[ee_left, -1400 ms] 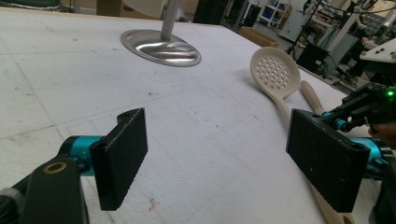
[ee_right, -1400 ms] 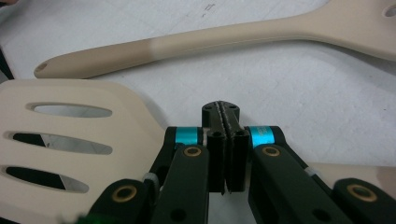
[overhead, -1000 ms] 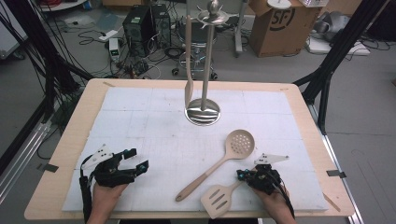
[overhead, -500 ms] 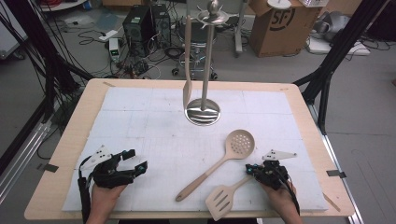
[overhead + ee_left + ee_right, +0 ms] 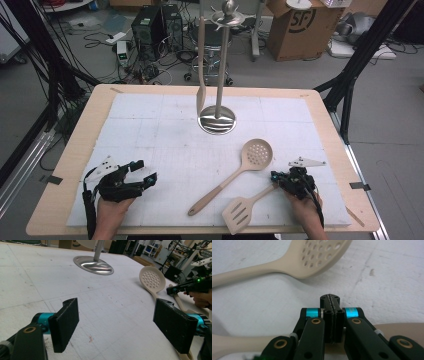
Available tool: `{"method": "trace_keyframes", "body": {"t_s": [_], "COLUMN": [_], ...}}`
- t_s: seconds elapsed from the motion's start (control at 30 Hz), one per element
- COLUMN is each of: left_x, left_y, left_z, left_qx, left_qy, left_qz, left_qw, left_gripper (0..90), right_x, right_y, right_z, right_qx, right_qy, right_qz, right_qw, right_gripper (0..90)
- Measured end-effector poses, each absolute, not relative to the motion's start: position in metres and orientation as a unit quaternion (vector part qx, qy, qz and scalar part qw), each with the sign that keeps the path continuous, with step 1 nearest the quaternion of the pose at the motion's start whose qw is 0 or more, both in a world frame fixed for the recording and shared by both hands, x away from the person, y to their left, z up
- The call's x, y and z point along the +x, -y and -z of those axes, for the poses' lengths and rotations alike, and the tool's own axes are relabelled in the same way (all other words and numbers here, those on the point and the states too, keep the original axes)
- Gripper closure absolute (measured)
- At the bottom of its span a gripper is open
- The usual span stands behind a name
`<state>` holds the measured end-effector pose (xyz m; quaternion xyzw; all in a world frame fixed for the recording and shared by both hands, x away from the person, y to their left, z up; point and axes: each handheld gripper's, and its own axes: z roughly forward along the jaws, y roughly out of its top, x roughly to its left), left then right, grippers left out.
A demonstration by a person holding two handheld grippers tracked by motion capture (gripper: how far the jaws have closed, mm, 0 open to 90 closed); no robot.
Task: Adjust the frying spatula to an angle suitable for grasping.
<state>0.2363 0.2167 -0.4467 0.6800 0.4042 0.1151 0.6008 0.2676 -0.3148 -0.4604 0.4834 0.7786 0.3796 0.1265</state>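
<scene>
Right now my right gripper (image 5: 276,176) hovers, jaws pressed together, above the slotted spatula (image 5: 245,211) handle near the table's front edge. I'd spread them first, then straddle the handle squarely. My left gripper (image 5: 145,172) stands wide apart, empty.

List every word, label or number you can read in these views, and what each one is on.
"SF": large dark letters inside a ring on the cardboard box on the floor beyond the table.
Computer tower behind the table: no lettering can be made out.
Spoon with holes, slotted turner, metal stand: no markings seen.
</scene>
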Motion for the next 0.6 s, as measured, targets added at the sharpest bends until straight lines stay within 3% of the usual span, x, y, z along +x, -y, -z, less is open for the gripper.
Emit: {"method": "trace_keyframes", "body": {"t_s": [0.6], "left_x": [0.234], "left_y": [-0.220], "left_z": [0.447], "left_qx": [0.676], "left_qy": [-0.409], "left_qz": [-0.116], "left_qw": [0.602], "left_gripper": [21.4], "right_x": [0.267], "right_y": [0.331], "right_z": [0.459], "right_qx": [0.515], "right_qy": [-0.747], "right_qz": [-0.381], "right_qw": [0.178], "right_gripper": [90.0]}}
